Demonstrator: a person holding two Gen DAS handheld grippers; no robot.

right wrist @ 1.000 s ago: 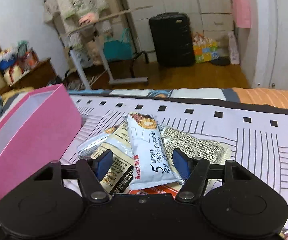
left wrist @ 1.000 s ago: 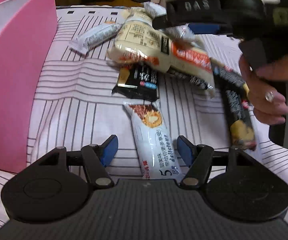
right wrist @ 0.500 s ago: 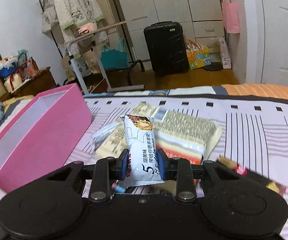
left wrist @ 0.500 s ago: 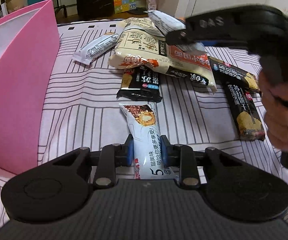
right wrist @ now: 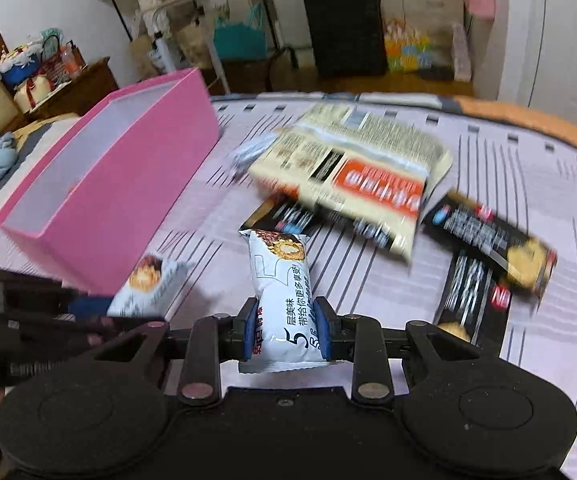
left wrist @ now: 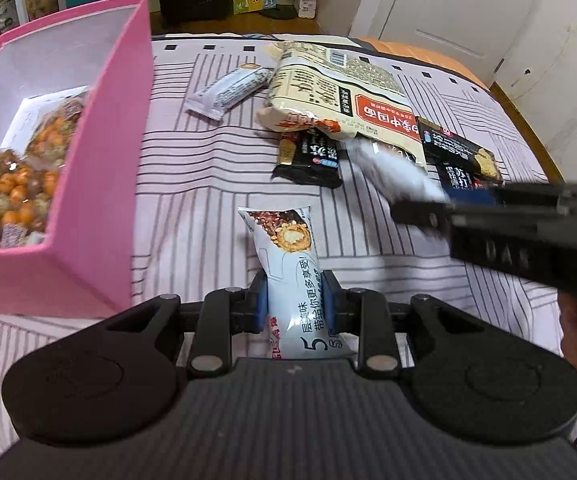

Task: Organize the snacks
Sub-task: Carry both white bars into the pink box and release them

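My left gripper [left wrist: 294, 300] is shut on a white snack bar [left wrist: 292, 276] and holds it above the striped bed cover, right of the pink box [left wrist: 104, 168]. My right gripper [right wrist: 284, 330] is shut on a second white snack bar [right wrist: 282, 292] of the same kind. In the left wrist view the right gripper [left wrist: 420, 208] shows blurred at the right with its bar. In the right wrist view the left gripper's bar [right wrist: 148, 284] shows at the lower left, close to the pink box [right wrist: 136, 184].
The pink box holds bags of orange snacks [left wrist: 12, 184]. On the bed cover lie a big cream noodle pack [left wrist: 340, 96], a small white bar [left wrist: 228, 92], a black packet [left wrist: 308, 158] and more black packets [right wrist: 488, 236]. A black suitcase [right wrist: 344, 28] stands beyond the bed.
Both grippers closed on their white bars and lifted them. The left gripper rose, so the inside of the pink box now shows. The right gripper swung from the pile toward the left.
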